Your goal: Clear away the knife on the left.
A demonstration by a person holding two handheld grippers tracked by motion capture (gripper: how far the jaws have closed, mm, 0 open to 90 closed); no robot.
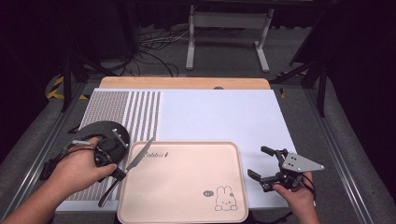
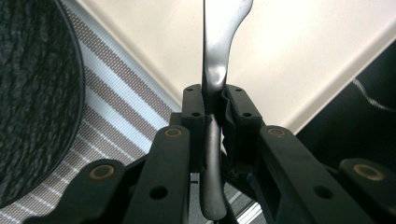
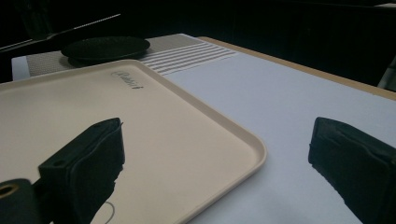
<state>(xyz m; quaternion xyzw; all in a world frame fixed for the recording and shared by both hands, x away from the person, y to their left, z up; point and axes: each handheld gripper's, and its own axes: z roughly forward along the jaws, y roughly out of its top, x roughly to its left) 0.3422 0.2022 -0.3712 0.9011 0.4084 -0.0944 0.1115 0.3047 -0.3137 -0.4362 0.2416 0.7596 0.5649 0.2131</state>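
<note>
My left gripper (image 1: 119,172) is shut on a table knife (image 1: 138,160) with a dark handle and a silver blade. The blade reaches over the left rim of the cream tray (image 1: 187,186). In the left gripper view the knife (image 2: 219,51) stands clamped between the two black jaws, blade pointing away over the tray (image 2: 299,60). My right gripper (image 1: 261,163) is open beside the tray's right edge, above the white mat (image 1: 219,116), with nothing between its fingers (image 3: 88,163). The tray (image 3: 154,135) lies under its left jaw in the right gripper view.
A black round plate (image 1: 100,130) lies on the striped placemat (image 1: 135,112) just behind my left hand; the plate (image 2: 32,102) and the plate (image 3: 105,47) appear in both gripper views. A rabbit drawing (image 1: 226,198) marks the tray's near right corner. The wooden table edge (image 1: 187,82) runs along the back.
</note>
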